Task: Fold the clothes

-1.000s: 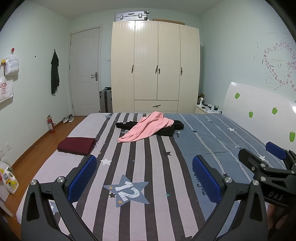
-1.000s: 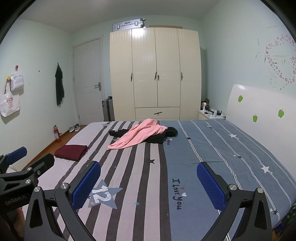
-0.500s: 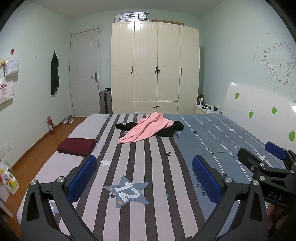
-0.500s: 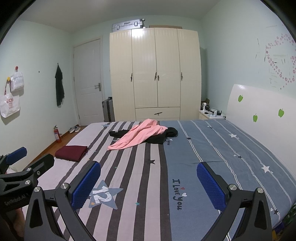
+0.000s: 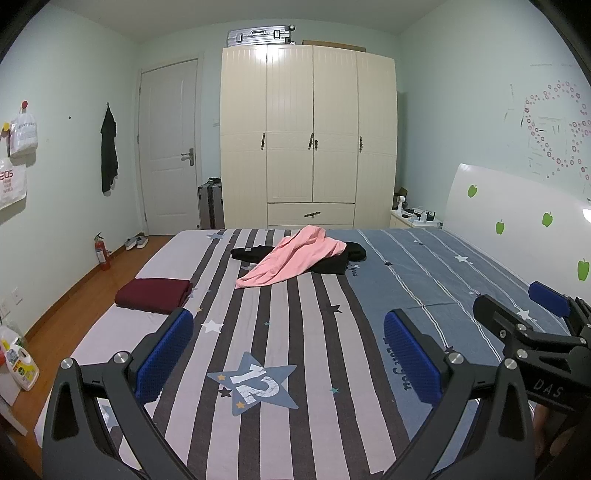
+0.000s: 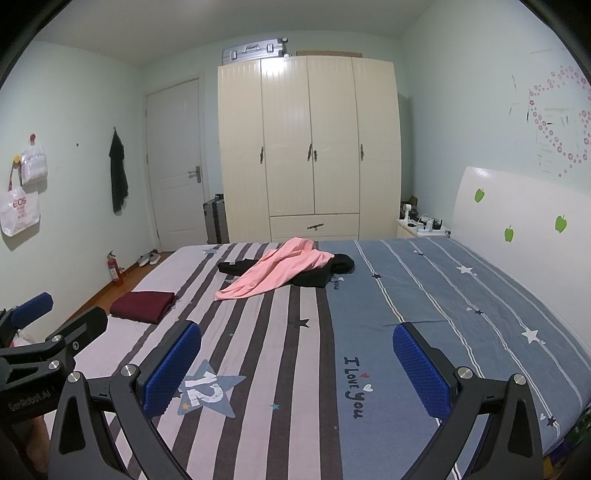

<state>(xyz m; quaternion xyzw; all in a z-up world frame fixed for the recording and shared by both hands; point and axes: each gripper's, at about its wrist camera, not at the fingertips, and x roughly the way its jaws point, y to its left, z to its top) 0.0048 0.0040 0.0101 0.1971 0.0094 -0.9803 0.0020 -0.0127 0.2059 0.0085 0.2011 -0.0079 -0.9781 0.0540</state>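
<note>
Grippers held wide apart over the near end of a striped bed, clothes lying far off.

Nearest, the left gripper [image 5: 288, 350] and the right gripper [image 6: 297, 365] hover side by side with blue pads spread and nothing between them, above the bed [image 5: 332, 369] and its star printed "12" [image 5: 258, 384]. Further on, toward the left edge, a folded maroon garment [image 5: 153, 294] lies flat. Well beyond it, near the far end of the bed, a pink garment [image 5: 291, 260] lies crumpled across a black garment [image 5: 332, 263], touching it. Behind the bed stands a cream wardrobe [image 5: 308, 136] with a silver suitcase [image 5: 260, 36] on top, a white door [image 5: 168, 147] to its left.
</note>
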